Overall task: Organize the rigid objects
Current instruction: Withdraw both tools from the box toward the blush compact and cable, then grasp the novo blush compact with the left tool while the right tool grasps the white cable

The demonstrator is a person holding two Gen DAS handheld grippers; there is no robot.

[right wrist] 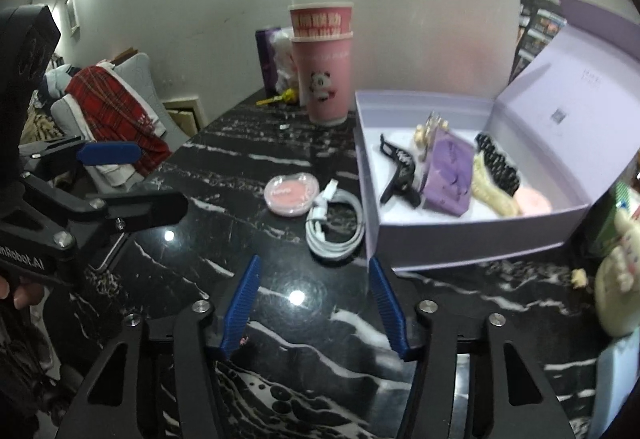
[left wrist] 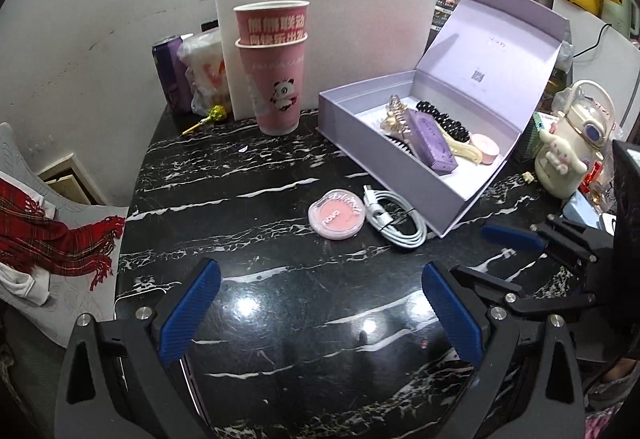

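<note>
both my grippers, left (left wrist: 320, 313) and right (right wrist: 314, 305), gape empty; i should straddle the round pink blush compact (right wrist: 291, 195) squarely, then lift into the lilac cardboard box (right wrist: 460, 239).

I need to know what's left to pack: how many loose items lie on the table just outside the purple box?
2: a pink compact and, right of it, a coiled white cable beside the purple box.
</note>
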